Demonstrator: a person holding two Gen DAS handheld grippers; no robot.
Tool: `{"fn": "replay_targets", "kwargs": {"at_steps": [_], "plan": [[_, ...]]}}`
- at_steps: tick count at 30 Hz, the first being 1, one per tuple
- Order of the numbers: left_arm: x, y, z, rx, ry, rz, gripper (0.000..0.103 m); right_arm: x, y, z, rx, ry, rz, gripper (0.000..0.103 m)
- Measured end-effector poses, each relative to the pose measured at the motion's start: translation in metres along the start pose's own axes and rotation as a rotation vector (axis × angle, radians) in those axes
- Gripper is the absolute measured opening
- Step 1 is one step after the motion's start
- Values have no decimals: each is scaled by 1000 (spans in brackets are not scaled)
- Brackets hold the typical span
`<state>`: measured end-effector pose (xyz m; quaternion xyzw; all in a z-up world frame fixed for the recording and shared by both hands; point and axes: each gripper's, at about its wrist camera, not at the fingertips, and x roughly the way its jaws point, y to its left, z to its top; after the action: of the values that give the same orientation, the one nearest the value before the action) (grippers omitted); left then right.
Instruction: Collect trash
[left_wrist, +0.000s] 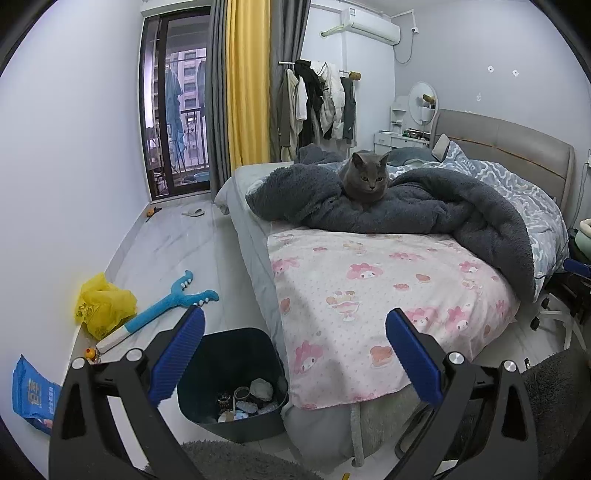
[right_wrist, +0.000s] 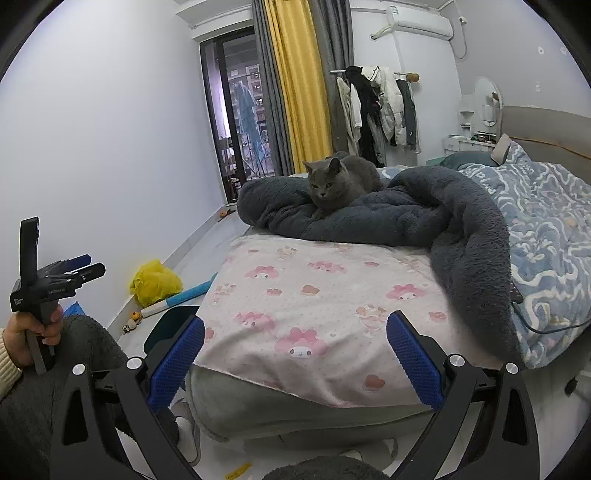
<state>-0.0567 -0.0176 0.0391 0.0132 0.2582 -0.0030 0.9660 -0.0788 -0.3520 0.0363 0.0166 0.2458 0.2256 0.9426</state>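
A dark blue trash bin (left_wrist: 232, 376) stands on the floor by the bed's foot corner, with several bits of rubbish at its bottom. A crumpled yellow plastic bag (left_wrist: 104, 304) lies by the left wall; it shows again as the yellow bag (right_wrist: 155, 282) in the right wrist view. A blue packet (left_wrist: 32, 397) lies at the lower left. My left gripper (left_wrist: 294, 354) is open and empty, hovering above the bin and bed edge. My right gripper (right_wrist: 295, 356) is open and empty over the pink sheet. In the right wrist view the left gripper (right_wrist: 83, 267) is held in a hand.
A grey cat (left_wrist: 364, 179) sits on a dark fleece blanket (left_wrist: 424, 210) on the bed (left_wrist: 369, 295). A blue toy with a white handle (left_wrist: 159, 308) and small toys lie on the floor. A chair base (left_wrist: 554, 317) stands to the right. Grey fleece-clad legs (right_wrist: 48, 387) fill the lower left.
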Motion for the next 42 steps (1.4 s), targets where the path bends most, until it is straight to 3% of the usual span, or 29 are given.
{"fn": "replay_targets", "kwargs": {"at_steps": [42], "plan": [[0, 2, 0, -6, 2, -5, 100, 3, 5, 0, -7, 13, 2, 100]]}}
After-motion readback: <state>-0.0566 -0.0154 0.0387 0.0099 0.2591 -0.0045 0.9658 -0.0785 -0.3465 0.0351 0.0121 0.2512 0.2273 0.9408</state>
